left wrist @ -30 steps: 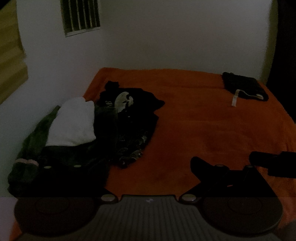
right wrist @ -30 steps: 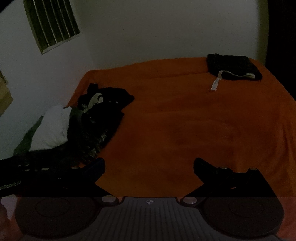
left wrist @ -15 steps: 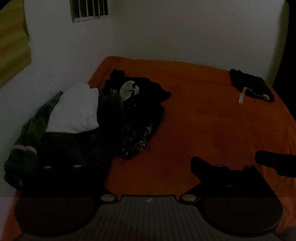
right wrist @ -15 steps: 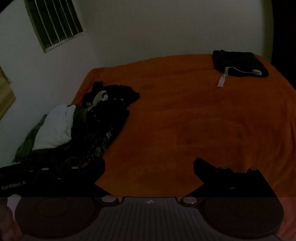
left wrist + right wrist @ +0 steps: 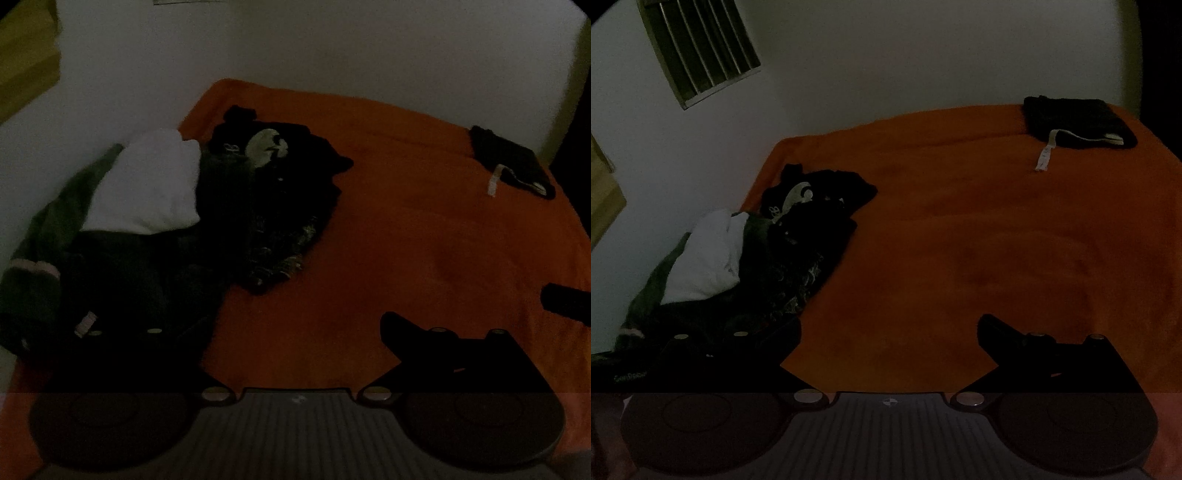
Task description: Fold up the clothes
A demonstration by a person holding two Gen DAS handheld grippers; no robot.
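Observation:
A heap of unfolded clothes (image 5: 207, 236) lies along the left side of the orange bed (image 5: 424, 229): a white garment (image 5: 147, 188) on a dark green one (image 5: 55, 229), and black printed pieces (image 5: 284, 173) beside them. The heap also shows in the right wrist view (image 5: 768, 266). A folded black garment (image 5: 1075, 122) with a pale drawstring rests at the far right corner. My left gripper (image 5: 295, 332) is open and empty, its left finger over the near edge of the heap. Over bare blanket, my right gripper (image 5: 890, 325) stands open and empty too.
White walls close off the bed on the left and at the back. A barred vent (image 5: 701, 48) sits high on the left wall. The room is dim. A broad stretch of orange blanket (image 5: 997, 240) separates the heap from the folded garment.
Both grippers have moved forward toward the heap, the left one more so. The vent has slid out of the top of the left wrist view. Both stay open.

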